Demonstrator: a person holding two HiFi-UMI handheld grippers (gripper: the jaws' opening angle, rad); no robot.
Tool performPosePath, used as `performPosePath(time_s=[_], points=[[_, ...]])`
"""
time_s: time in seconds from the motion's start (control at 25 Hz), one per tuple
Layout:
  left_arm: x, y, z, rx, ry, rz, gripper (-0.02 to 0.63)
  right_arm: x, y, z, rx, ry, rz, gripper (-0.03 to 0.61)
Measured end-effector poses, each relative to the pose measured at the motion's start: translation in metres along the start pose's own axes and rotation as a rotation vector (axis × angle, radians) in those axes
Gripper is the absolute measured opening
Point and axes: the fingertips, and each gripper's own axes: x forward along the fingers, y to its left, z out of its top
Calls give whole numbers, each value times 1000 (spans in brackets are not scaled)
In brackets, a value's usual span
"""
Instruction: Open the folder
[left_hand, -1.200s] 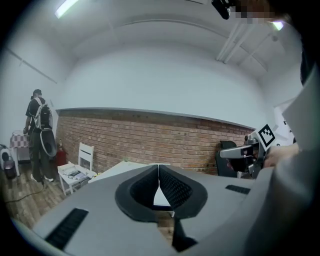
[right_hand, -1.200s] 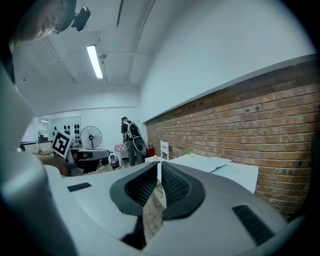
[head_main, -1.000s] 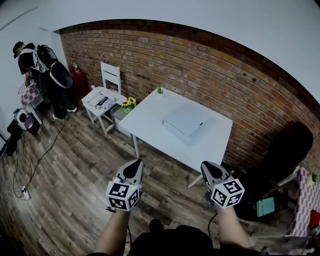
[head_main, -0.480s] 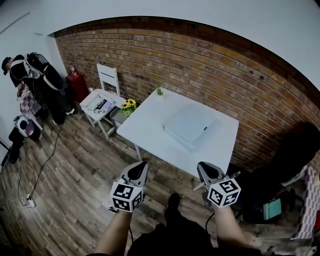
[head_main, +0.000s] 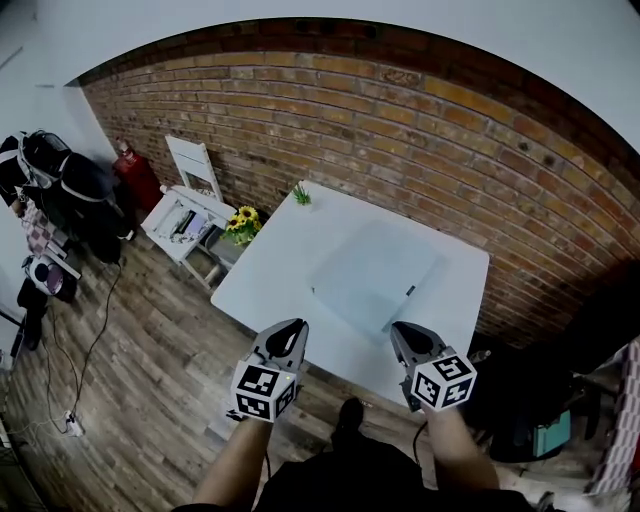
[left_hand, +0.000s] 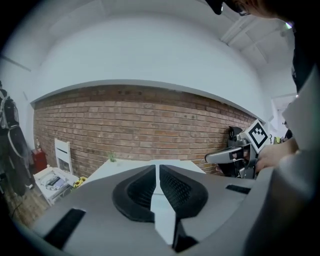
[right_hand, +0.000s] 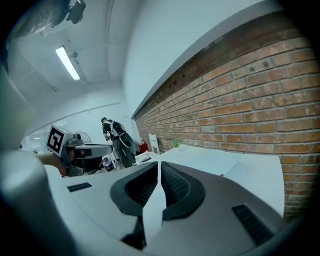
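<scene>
A pale, flat folder (head_main: 375, 268) lies closed on the white table (head_main: 270, 270), towards its right half. Both grippers are held side by side over the table's near edge, pointing at the folder. My left gripper (head_main: 297, 326) is shut with nothing between its jaws, just short of the folder's near left corner. My right gripper (head_main: 399, 329) is shut and empty too, close to the folder's near right corner. In the left gripper view the shut left gripper (left_hand: 157, 168) faces the table (left_hand: 117, 164). From the right gripper (right_hand: 159, 165), the folder (right_hand: 252, 169) lies to the right.
A brick wall (head_main: 420, 130) backs the table. A small green plant (head_main: 300, 193) stands on the table's far corner. Left of the table are yellow flowers (head_main: 240, 220), a white chair (head_main: 185, 212) with things on it, a red extinguisher (head_main: 128, 170) and a cable (head_main: 85, 345).
The person has walked up to the table. Both grippers have come forward and a little down, from over the wooden floor to the table's near edge. Their jaws look the same.
</scene>
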Motion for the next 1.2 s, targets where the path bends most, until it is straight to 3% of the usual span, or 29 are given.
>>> performPosePath(time_s=[0.16, 0.36, 0.52, 0.84, 1.0, 1.12, 1.2], points=[[45, 11, 15, 14, 16, -5, 21, 33, -23, 10, 4, 26, 17, 34], [73, 16, 15, 54, 60, -63, 33, 43, -41, 11, 11, 33, -35, 34], [93, 11, -2, 104, 120, -180, 131, 31, -55, 3, 43, 44, -142, 35], [115, -17, -32, 290, 129, -441, 169, 6, -56, -25, 121, 46, -347, 35], [123, -31, -56, 374, 178, -532, 217, 2, -51, -36, 142, 62, -377, 35], [133, -39, -75, 491, 232, -568, 291, 0, -53, -36, 150, 62, -387, 35], [140, -44, -87, 582, 251, -572, 302, -2, -54, -36, 150, 67, -383, 35]])
